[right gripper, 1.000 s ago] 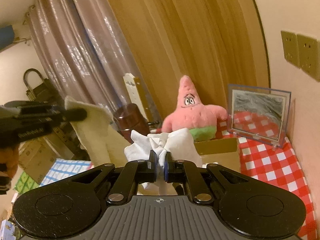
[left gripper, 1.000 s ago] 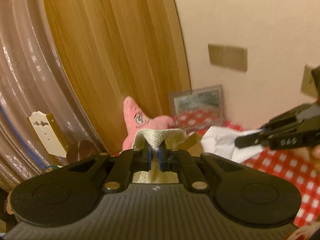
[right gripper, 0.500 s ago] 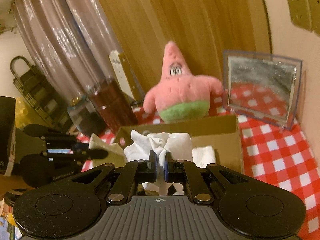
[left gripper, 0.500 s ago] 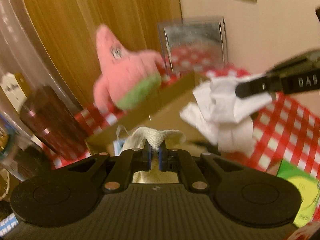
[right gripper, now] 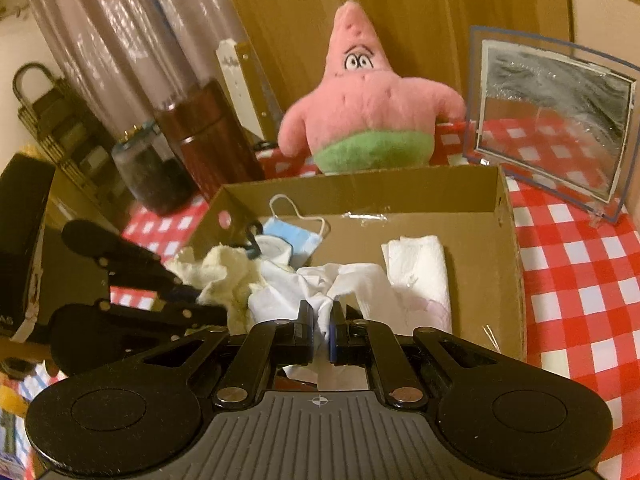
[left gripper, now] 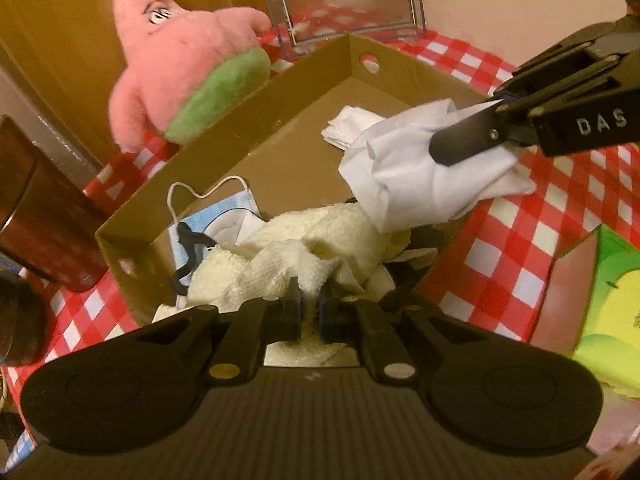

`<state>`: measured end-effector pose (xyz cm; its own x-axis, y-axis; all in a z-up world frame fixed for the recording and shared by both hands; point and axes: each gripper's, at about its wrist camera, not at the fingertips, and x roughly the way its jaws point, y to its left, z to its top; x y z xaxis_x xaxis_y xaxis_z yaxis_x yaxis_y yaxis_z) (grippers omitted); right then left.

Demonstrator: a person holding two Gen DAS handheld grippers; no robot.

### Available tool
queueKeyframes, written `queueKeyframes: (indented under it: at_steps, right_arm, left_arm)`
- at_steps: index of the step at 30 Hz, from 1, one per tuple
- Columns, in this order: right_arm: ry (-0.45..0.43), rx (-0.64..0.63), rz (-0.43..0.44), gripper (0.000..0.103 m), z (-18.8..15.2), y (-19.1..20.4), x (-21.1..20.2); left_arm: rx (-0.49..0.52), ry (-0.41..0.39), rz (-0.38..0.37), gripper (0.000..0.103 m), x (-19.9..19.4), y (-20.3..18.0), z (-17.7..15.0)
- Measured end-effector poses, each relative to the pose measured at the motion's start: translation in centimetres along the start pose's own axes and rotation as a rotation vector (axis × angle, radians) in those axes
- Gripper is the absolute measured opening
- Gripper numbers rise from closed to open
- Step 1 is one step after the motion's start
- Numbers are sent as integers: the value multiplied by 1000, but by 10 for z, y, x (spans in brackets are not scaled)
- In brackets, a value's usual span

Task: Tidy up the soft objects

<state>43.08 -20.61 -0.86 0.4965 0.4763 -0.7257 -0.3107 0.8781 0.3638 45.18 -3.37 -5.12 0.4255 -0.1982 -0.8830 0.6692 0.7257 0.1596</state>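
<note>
My left gripper [left gripper: 309,305] is shut on a cream towel [left gripper: 304,248], which lies bunched in the near left part of an open cardboard box [left gripper: 256,120]. My right gripper [right gripper: 320,322] is shut on a white cloth [right gripper: 344,284] and holds it low over the box's near middle; in the left wrist view that white cloth [left gripper: 416,180] hangs from the right gripper's fingers [left gripper: 464,146]. The box [right gripper: 360,192] also holds a blue face mask [right gripper: 288,236] and folded white tissue [right gripper: 416,268]. The left gripper's fingers [right gripper: 192,312] show beside the cream towel [right gripper: 224,280].
A pink star plush [right gripper: 368,100] stands behind the box, with a clear picture frame [right gripper: 548,120] to its right. A dark brown tumbler [right gripper: 208,136] and a jar [right gripper: 148,172] sit to the left. A green carton [left gripper: 600,296] lies on the red checked tablecloth [right gripper: 580,272].
Both grippers have come down from above the table into the box with their cloths still gripped. The cream towel now rests bunched on the box floor.
</note>
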Motion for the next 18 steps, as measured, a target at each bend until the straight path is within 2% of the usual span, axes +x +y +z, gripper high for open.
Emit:
queueKeyframes:
  at_steps: [3, 9, 12, 14, 17, 18]
  right_arm:
    - [9, -12, -18, 7, -2, -3, 7]
    - [31, -69, -71, 7, -2, -7, 17]
    - [23, -88, -102, 7, -1, -10, 21]
    - [13, -71, -110, 7, 0, -15, 22]
    - [22, -86, -178, 7, 0, -19, 27]
    - [26, -81, -171, 7, 0, -21, 29]
  left_arm:
    - [9, 12, 9, 6, 15, -1, 4]
    - [-66, 2, 16, 6, 31, 12, 13]
    - [-104, -1, 40, 6, 36, 19, 18]
    - [-141, -5, 30, 6, 37, 24, 20]
    - [-129, -21, 61, 7, 35, 24, 20]
    - [-143, -26, 55, 10, 33, 25, 19]
